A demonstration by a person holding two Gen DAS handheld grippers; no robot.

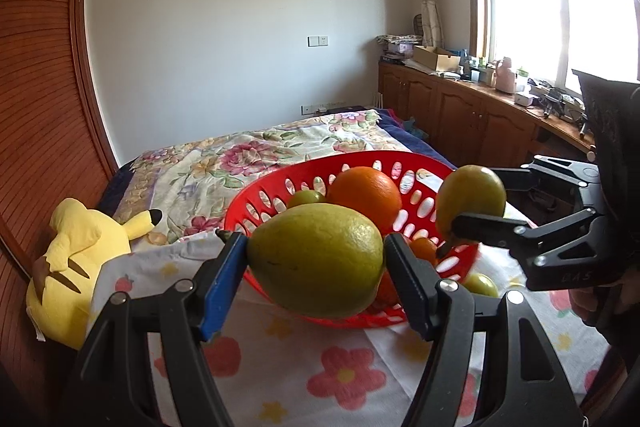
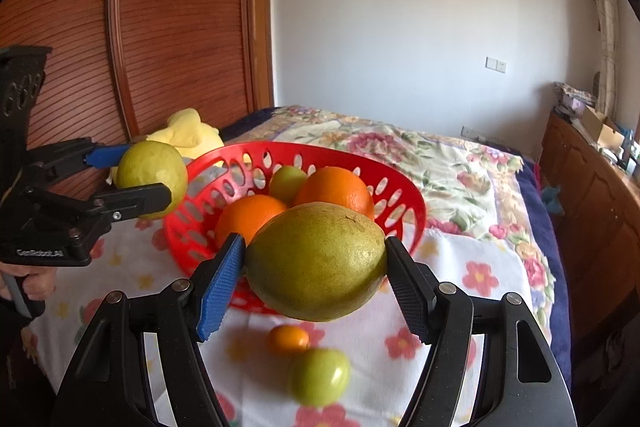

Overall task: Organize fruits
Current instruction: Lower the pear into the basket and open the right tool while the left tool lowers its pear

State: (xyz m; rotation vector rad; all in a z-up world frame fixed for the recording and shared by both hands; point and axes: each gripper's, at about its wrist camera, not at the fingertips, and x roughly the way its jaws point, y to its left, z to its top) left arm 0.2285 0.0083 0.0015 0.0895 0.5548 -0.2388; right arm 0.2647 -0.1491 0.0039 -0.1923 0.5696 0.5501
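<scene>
Each tongs pinches a pear above the bed.
Left tongs (image 1: 316,263) and right tongs (image 2: 316,267) hide part of the basket (image 2: 408,195); its lower fruit is covered.

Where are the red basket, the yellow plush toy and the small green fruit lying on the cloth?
red basket (image 2: 404,195), right wrist view, right rim.
yellow plush toy (image 1: 80,239), left wrist view, body.
small green fruit (image 2: 318,377), right wrist view, middle.

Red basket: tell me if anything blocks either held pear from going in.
Nothing visible does. The left gripper holds a pear and the right gripper holds another pear, both close to the red basket. Its top is open; two oranges and a small green fruit leave room inside.
</scene>
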